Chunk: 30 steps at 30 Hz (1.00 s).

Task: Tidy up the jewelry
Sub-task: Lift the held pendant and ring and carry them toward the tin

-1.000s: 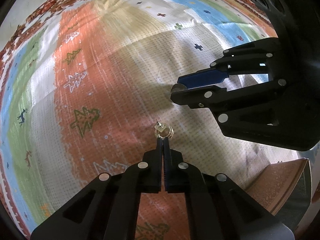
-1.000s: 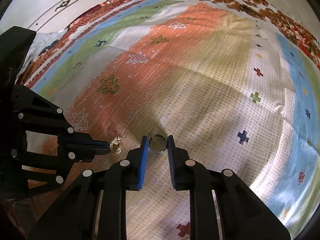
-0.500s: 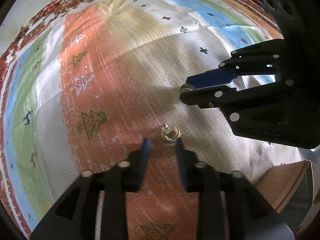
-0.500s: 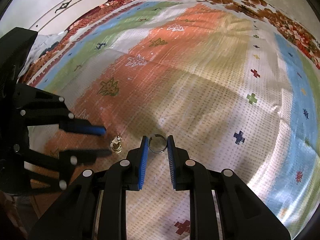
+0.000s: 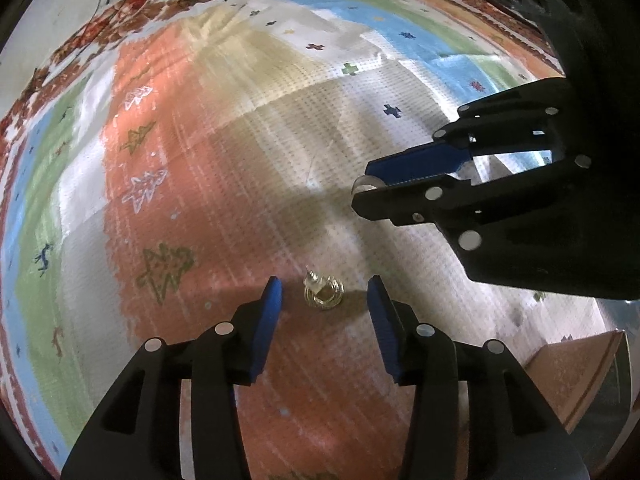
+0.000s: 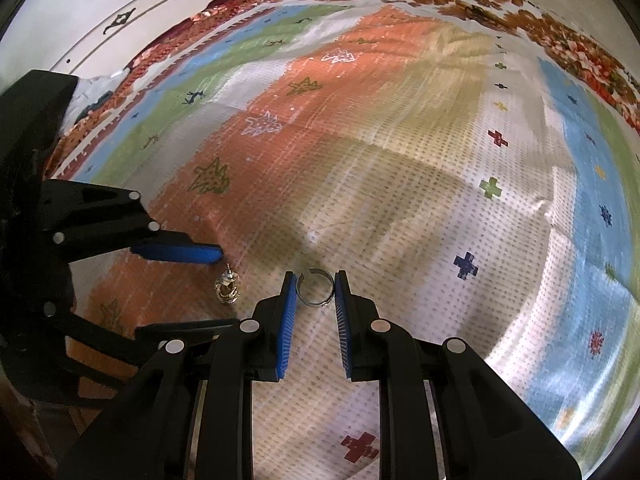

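Observation:
A small gold earring point(image 5: 322, 294) lies on the patterned cloth between the tips of my left gripper point(image 5: 324, 292), which is open and not touching it. It also shows in the right wrist view point(image 6: 227, 289). A silver open ring point(image 6: 315, 287) sits between the tips of my right gripper point(image 6: 315, 285), whose blue pads point(image 6: 289, 312) stand close on either side of it. In the left wrist view the right gripper point(image 5: 366, 190) appears at the right with the ring's edge point(image 5: 362, 181) at its tip.
A colourful woven cloth point(image 6: 400, 160) with tree and cross motifs covers the surface. A brown box corner point(image 5: 576, 376) sits at the lower right of the left wrist view. White cabinet panels point(image 6: 120, 20) stand behind the cloth.
My left gripper opened and let go of the gold earring, which now lies on the cloth between its fingers. The right gripper stays around the silver ring.

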Each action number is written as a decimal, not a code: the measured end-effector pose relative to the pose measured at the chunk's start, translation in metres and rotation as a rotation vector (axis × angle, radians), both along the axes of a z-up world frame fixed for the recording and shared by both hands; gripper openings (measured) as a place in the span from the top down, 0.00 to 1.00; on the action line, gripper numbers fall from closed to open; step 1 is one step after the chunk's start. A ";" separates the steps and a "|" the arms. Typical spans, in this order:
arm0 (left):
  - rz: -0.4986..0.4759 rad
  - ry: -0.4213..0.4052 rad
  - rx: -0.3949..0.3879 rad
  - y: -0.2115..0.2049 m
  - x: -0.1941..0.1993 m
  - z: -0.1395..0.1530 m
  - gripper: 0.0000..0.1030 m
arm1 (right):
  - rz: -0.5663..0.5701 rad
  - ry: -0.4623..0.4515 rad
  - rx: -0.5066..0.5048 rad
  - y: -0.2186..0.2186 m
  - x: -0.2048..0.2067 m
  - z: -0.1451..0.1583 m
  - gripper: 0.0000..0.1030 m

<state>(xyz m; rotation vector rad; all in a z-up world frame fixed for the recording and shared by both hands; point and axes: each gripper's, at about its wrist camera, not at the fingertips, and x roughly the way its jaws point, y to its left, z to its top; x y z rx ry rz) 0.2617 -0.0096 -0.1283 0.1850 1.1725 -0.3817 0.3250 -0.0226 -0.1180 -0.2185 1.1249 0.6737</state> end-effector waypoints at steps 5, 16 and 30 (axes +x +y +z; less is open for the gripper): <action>0.024 0.023 -0.006 0.006 0.003 0.000 0.77 | 0.002 0.005 -0.002 -0.001 0.001 -0.001 0.81; 0.030 0.016 0.005 0.007 0.003 0.002 0.85 | -0.002 0.000 -0.009 0.000 -0.001 0.000 0.81; 0.061 -0.028 0.009 0.012 -0.002 0.019 0.85 | -0.018 -0.031 -0.018 -0.005 -0.017 0.014 0.81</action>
